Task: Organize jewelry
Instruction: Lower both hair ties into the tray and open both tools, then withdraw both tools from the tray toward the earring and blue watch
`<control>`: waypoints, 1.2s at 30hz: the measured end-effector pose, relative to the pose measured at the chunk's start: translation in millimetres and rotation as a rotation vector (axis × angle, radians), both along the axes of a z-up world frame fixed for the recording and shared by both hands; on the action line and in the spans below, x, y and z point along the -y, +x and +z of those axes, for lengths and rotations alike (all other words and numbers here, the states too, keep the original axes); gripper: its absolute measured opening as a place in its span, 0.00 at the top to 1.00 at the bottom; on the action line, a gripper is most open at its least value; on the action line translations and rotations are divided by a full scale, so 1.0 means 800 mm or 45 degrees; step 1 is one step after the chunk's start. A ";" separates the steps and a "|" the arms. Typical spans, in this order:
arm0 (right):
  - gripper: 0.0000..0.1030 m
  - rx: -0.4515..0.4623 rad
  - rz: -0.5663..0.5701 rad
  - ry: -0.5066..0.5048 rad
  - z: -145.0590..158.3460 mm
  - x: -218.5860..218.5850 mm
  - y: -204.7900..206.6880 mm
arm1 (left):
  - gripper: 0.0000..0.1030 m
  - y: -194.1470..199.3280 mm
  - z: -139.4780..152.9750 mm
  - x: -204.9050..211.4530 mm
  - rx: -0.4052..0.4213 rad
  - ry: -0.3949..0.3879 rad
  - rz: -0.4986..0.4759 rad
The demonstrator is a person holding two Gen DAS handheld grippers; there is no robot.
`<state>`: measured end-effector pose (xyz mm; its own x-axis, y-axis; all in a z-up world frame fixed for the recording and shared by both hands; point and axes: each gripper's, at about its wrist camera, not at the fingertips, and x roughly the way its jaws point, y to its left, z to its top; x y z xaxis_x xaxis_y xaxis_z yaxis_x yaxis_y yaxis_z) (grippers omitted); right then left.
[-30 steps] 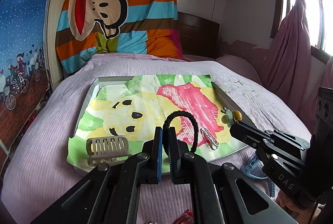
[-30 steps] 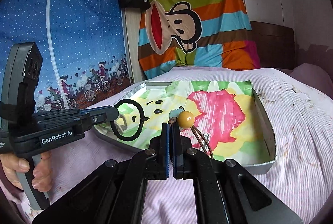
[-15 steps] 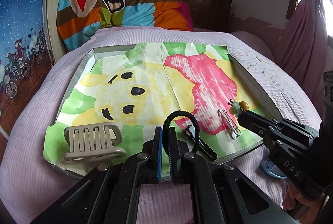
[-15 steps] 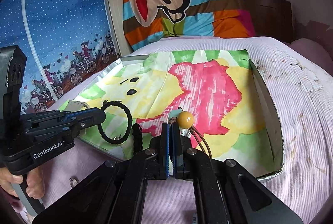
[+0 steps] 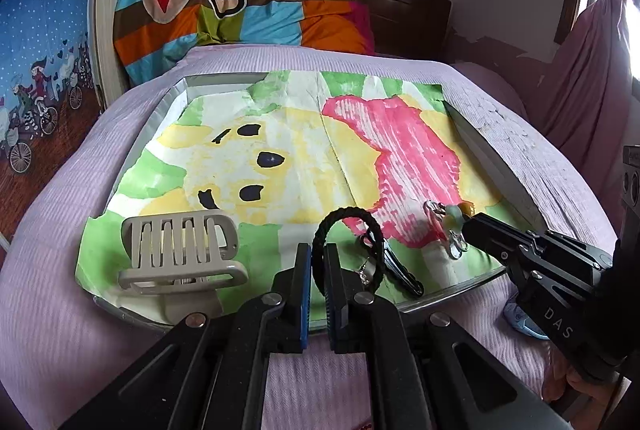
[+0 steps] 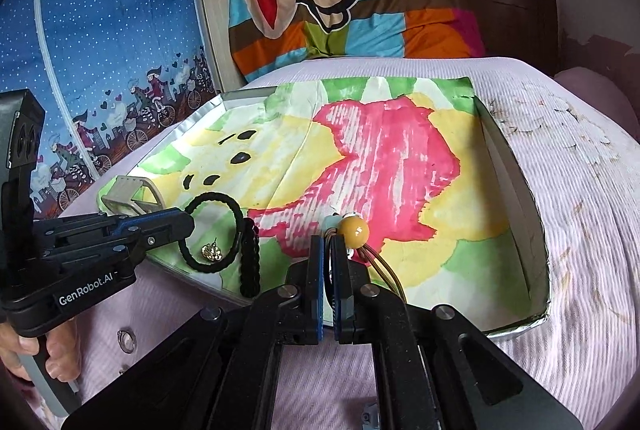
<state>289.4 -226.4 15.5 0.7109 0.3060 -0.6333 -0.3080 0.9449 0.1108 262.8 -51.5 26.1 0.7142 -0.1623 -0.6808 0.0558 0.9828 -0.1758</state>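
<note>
The left gripper (image 5: pixel 316 266), lettered "GenRobot.AI", is pinching a black hair tie (image 5: pixel 347 230), its loop standing over the tray's (image 5: pixel 496 166) near edge. The right gripper (image 6: pixel 328 262), marked "DAS", is clamping a cord bracelet (image 6: pixel 354 230), its yellow bead pointing up. A beige hair claw (image 5: pixel 180 254) is lying in the near-left corner.

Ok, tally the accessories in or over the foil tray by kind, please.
Black braided loop, held in left gripper: 1
Black braided strap: 1
Beige plastic claw clip: 1
Gold earring: 1
Silver metal pin: 1
Amber-bead cord, held in right gripper: 1
Total: 6
</note>
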 end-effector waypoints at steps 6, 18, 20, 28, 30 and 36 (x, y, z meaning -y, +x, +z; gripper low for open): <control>0.88 0.079 -0.029 0.012 0.016 0.012 -0.012 | 0.86 -0.014 0.004 -0.003 0.058 -0.041 0.003; 0.57 0.231 -0.100 0.021 0.036 0.036 -0.050 | 0.45 -0.046 0.017 -0.014 0.199 -0.035 0.064; 0.53 0.247 -0.101 0.028 0.038 0.039 -0.055 | 0.33 -0.051 0.019 -0.015 0.212 -0.027 0.075; 0.27 0.309 -0.116 0.031 0.046 0.040 -0.072 | 0.07 -0.075 0.023 -0.030 0.298 -0.016 0.152; 0.20 0.319 -0.123 0.029 0.049 0.041 -0.076 | 0.03 -0.080 0.024 -0.034 0.318 -0.017 0.149; 0.04 0.350 -0.141 0.056 0.057 0.048 -0.094 | 0.00 -0.100 0.025 -0.036 0.372 0.017 0.160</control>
<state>214.3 -264.5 61.2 0.8843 0.2403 -0.4004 -0.2278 0.9705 0.0795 182.7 -22.9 46.2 0.8939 -0.0525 -0.4451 -0.0203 0.9874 -0.1572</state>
